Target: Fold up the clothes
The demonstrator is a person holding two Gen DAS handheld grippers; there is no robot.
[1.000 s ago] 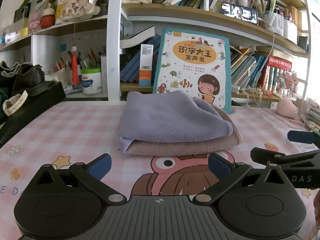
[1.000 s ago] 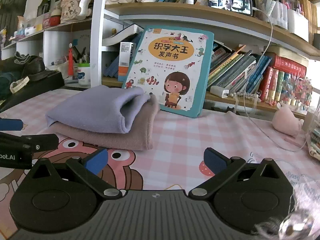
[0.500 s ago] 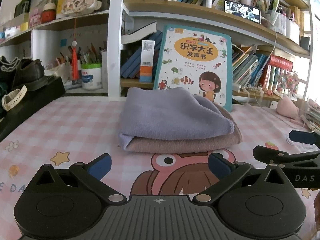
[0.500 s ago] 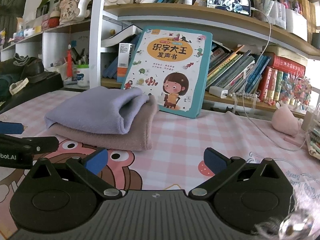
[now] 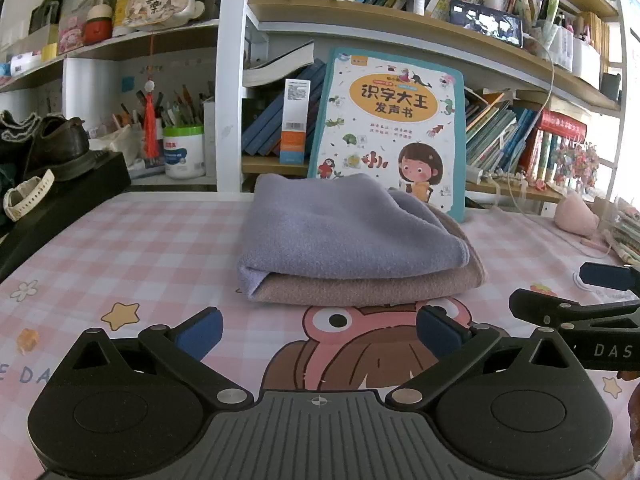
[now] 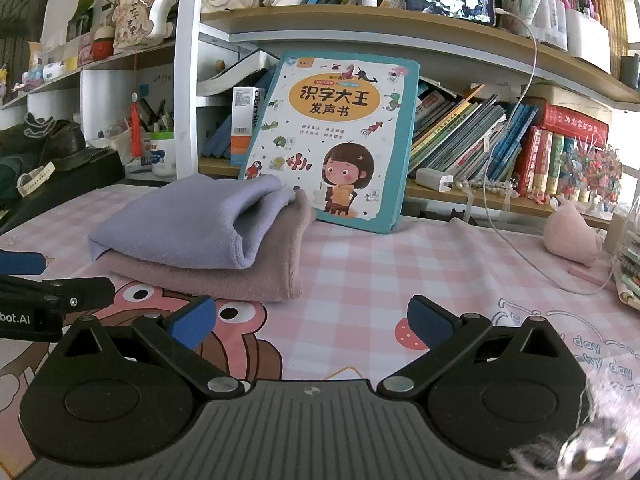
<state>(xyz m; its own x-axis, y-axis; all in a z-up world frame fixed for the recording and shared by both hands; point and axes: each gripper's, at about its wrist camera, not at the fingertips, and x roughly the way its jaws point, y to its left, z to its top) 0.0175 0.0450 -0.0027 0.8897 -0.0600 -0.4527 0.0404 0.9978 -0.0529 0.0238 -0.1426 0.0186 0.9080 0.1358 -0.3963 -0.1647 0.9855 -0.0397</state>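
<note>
A folded lilac cloth [image 5: 340,228] lies on top of a folded mauve-pink cloth [image 5: 372,286] on the pink checked table mat [image 5: 152,248]. The stack also shows in the right wrist view, lilac cloth [image 6: 188,220] over pink cloth [image 6: 244,276]. My left gripper [image 5: 318,330] is open and empty, just in front of the stack. My right gripper [image 6: 310,318] is open and empty, in front of and to the right of the stack. Each gripper shows at the edge of the other's view.
A large children's book [image 5: 388,128] leans on the bookshelf right behind the stack. A black box with shoes [image 5: 60,184] stands at the left. A pink plush [image 6: 572,236], a white cable [image 6: 512,240] and stacked papers lie at the right.
Both views have shifted slightly; the stack sits a little higher in the left wrist view. The cloths have not moved and both grippers stay open.
</note>
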